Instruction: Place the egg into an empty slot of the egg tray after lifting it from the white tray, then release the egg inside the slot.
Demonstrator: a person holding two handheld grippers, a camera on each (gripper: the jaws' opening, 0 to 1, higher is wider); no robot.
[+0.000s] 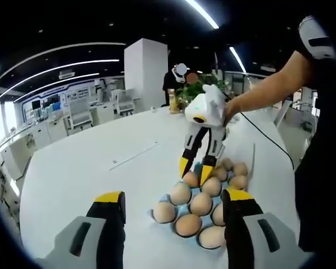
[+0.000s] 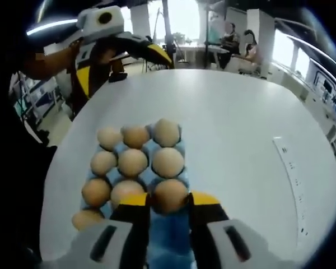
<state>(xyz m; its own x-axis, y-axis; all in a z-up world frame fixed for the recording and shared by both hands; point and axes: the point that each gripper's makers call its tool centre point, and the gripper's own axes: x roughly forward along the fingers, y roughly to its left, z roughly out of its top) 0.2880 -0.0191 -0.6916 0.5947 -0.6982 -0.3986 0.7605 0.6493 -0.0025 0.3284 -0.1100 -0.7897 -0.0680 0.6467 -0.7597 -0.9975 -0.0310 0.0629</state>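
Observation:
A blue egg tray (image 2: 169, 238) lies on the white table, and several brown eggs fill its slots. My right gripper (image 2: 169, 200) is shut on one brown egg (image 2: 169, 194), low over a slot at the tray's near edge. In the left gripper view the right gripper (image 1: 195, 171) reaches down from the right, its yellow fingertips (image 1: 183, 166) on either side of that egg (image 1: 191, 179) at the tray's far side. My left gripper (image 1: 173, 199) hangs open above the near end of the tray, holding nothing. The left gripper (image 2: 123, 64) also shows at upper left, away from the tray.
The white table (image 1: 89, 162) is round and bare to the left of the tray. A thin strip (image 2: 288, 162) lies on it. A potted plant (image 1: 196, 89), a bottle (image 1: 172, 103) and a white pillar (image 1: 145, 70) stand beyond. A person's arm (image 1: 269, 84) holds the right gripper.

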